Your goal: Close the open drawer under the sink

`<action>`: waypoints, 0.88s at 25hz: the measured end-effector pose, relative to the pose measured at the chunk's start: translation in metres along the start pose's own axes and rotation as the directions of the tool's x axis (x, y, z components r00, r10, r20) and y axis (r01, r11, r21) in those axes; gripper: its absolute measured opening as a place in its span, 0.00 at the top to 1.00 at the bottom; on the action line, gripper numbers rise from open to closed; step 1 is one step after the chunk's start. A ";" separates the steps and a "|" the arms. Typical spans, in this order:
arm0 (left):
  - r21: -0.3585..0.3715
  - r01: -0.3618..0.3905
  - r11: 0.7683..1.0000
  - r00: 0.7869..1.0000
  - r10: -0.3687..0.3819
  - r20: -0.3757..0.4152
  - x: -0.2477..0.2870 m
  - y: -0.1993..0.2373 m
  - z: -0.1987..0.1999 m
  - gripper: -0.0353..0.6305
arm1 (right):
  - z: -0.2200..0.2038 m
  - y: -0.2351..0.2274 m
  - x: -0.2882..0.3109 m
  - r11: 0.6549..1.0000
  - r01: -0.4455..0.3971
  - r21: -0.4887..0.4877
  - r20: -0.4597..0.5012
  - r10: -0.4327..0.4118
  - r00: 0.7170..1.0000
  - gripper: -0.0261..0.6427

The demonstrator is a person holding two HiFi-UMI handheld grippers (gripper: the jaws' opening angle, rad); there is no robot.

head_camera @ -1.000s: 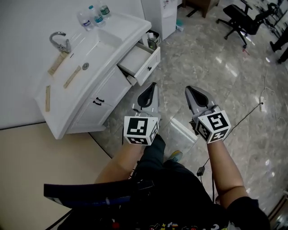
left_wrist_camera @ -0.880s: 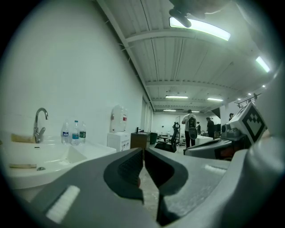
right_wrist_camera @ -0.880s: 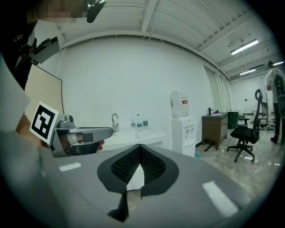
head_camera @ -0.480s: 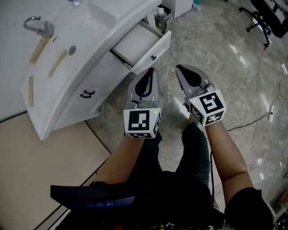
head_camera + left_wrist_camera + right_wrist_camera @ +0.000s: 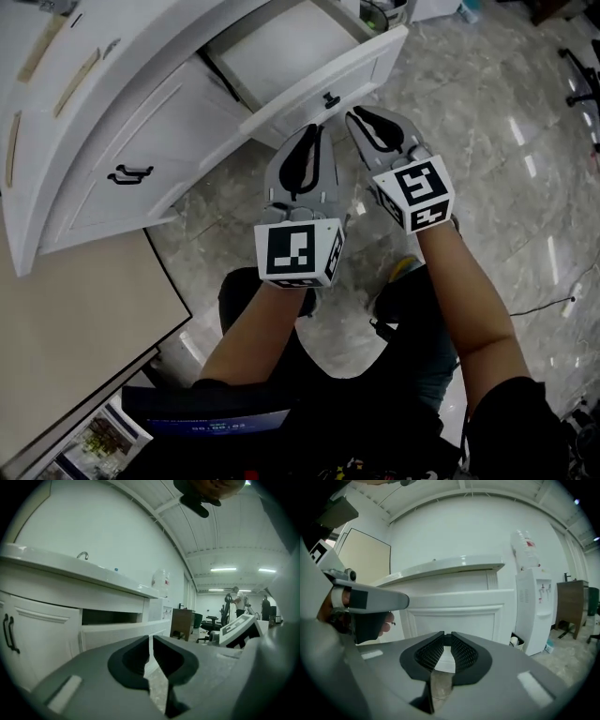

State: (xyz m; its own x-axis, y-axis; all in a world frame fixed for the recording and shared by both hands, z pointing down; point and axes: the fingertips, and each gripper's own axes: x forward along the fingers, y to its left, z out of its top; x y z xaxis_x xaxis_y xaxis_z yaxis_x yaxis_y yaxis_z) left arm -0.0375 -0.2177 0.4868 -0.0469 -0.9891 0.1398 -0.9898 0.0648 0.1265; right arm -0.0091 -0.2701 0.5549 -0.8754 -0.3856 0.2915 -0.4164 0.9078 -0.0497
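Observation:
The white drawer (image 5: 309, 45) under the sink counter (image 5: 23, 202) stands pulled out; its front panel (image 5: 361, 67) carries a small black knob (image 5: 330, 98). My left gripper (image 5: 310, 130) is shut and empty, its tip just short of the drawer front. The right gripper (image 5: 355, 114) is shut too, close beside the knob; whether it touches the panel I cannot tell. In the left gripper view the drawer front (image 5: 119, 634) and the dark opening (image 5: 110, 617) lie ahead of the gripper (image 5: 150, 637). The right gripper (image 5: 447, 634) faces the panelled drawer front (image 5: 459, 616).
Left of the drawer is a cabinet door (image 5: 141, 122) with black handles (image 5: 129, 172). A water dispenser (image 5: 534, 611) and a small bin (image 5: 384, 11) stand right of the vanity. A beige board (image 5: 75, 319) lies at lower left. People and office chairs (image 5: 234, 604) are far off.
Both grippers and the head have come in towards the vanity; the drawer front, earlier well ahead of the tips, is now right at them. The drawer still stands open.

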 end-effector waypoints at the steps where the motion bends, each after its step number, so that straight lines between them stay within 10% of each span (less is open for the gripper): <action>1: -0.003 -0.006 1.000 1.000 0.006 0.000 0.002 0.004 -0.009 0.92 | -0.008 0.001 0.008 1.000 -0.005 0.003 -0.001 0.005 1.000 0.85; 22: 0.007 -0.104 0.995 0.995 0.104 0.001 0.027 0.116 -0.040 0.92 | -0.012 -0.005 0.114 0.997 0.059 0.051 0.023 -0.060 0.998 0.84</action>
State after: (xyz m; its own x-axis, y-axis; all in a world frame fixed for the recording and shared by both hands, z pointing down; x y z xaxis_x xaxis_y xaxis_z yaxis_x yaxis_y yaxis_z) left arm -0.1480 -0.2321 0.5443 -0.1495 -0.9772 0.1509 -0.9806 0.1661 0.1043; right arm -0.1041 -0.3168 0.5999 -0.8540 -0.4433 0.2723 -0.4795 0.8738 -0.0812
